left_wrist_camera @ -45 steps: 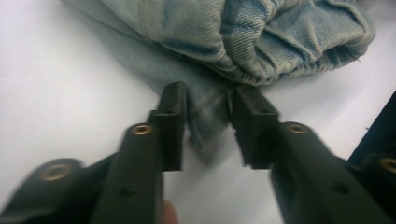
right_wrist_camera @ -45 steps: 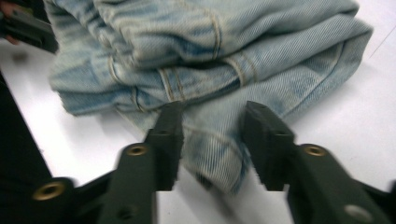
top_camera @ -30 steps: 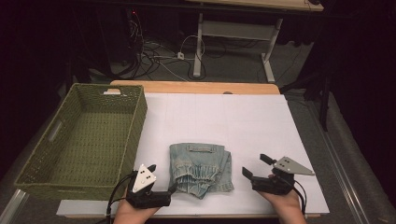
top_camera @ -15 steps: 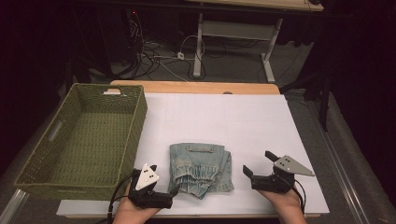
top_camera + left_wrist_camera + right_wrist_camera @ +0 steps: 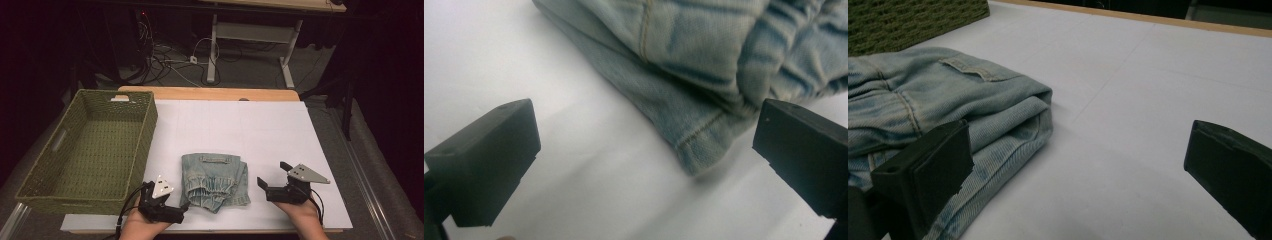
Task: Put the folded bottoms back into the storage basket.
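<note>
1. Two tongs flank your folded denim jeans (image 5: 215, 181) on the white table (image 5: 260, 130): your left gripper (image 5: 176, 214) sits at the near left corner, your right gripper (image 5: 272, 181) off the right edge.
2. Both stand wide and hold nothing. The right one's jaws have just been opening, with bare table between them.
3. From the left gripper (image 5: 644, 150), the denim's corner lies just ahead, between the jaws, untouched.
4. From the right gripper (image 5: 1073, 165), the bundle lies beside its left jaw.
5. The jeans run slightly longer front to back (judging loosely); your left hand looks nearer.
6. The green wicker basket (image 5: 80, 150) waits beyond your left gripper.
</note>
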`<state>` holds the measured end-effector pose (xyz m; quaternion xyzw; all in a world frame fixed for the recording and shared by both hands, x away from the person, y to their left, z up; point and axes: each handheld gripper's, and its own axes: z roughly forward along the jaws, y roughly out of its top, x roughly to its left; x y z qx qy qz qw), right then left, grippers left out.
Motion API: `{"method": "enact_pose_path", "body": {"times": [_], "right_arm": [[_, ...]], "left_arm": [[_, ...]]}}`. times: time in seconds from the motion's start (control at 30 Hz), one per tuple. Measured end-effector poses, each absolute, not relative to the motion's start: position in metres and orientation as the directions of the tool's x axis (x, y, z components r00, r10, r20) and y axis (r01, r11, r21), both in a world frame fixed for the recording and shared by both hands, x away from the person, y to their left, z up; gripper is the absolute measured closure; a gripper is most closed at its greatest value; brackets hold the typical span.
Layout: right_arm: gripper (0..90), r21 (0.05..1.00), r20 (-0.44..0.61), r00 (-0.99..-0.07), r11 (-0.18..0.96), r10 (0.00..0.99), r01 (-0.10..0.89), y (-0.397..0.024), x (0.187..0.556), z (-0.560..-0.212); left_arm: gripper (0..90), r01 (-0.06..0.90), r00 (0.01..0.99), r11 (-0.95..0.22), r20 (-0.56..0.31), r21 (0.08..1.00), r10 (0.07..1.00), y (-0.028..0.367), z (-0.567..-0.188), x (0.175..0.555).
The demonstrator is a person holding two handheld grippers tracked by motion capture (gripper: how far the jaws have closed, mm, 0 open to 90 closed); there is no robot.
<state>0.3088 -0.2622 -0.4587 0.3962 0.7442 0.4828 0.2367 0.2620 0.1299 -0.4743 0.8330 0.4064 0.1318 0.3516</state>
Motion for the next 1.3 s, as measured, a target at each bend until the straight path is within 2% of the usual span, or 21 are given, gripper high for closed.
{"method": "enact_pose_path", "body": {"times": [0.2,0.8,1.0,1.3], "right_arm": [[0.0,0.904,0.020,-0.579,0.233,0.815,0.359,-0.263,0.307,-0.461],[0.0,0.911,0.027,-0.624,0.237,0.781,0.337,-0.245,0.321,-0.461],[0.0,0.911,0.042,-0.653,0.239,0.756,0.336,-0.238,0.327,-0.462],[0.0,0.920,0.028,-0.673,0.245,0.739,0.307,-0.235,0.324,-0.456]], "left_arm": [[0.0,0.598,0.652,-0.487,-0.032,0.637,0.757,0.122,-0.479,0.262],[0.0,0.673,0.620,-0.502,-0.045,0.544,0.783,0.120,-0.480,0.260],[0.0,0.701,0.635,-0.546,-0.054,0.459,0.770,0.117,-0.474,0.266],[0.0,0.733,0.668,-0.644,-0.053,0.220,0.742,0.099,-0.462,0.279]]}}
